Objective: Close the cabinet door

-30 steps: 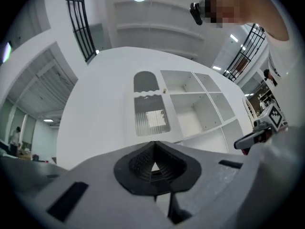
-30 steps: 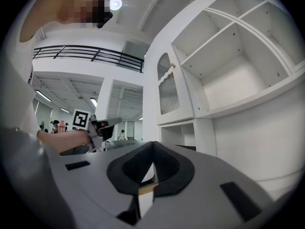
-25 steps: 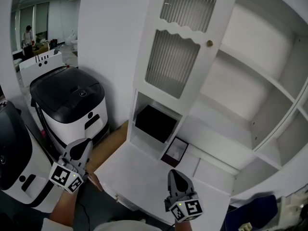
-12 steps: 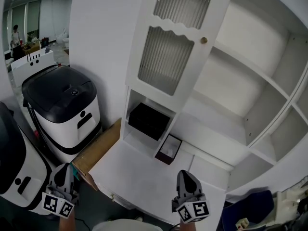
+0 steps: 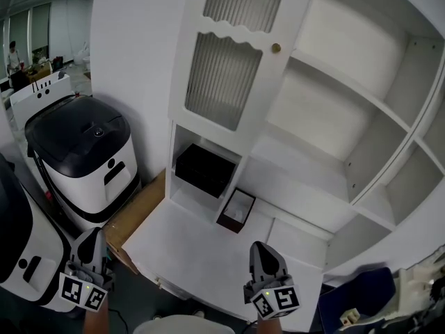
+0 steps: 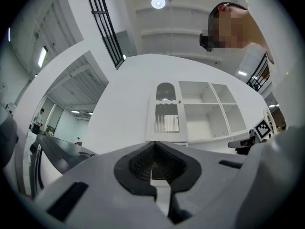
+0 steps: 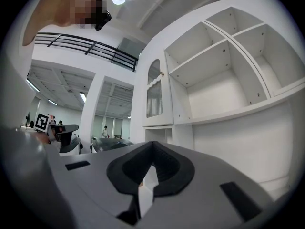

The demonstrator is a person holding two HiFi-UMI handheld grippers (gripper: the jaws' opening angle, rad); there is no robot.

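White cabinet door (image 5: 226, 75) hangs open at twelve o'clock. Left hand-held gripper (image 5: 90, 235) and right hand-held gripper (image 5: 259, 248) hover low, jaws together, empty; next, probably a reach and push.

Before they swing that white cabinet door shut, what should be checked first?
1. Cabinet door open, knob in view: ok.
2. Shelves, nothing sticking into the door's path: ok.
3. Small box clear of the door: ok, it sits lower down.
4. Left tool empty, jaws together: ok.
5. Right tool empty, jaws together: ok.
6. A tool touching the door: not ok, both hang well below it.
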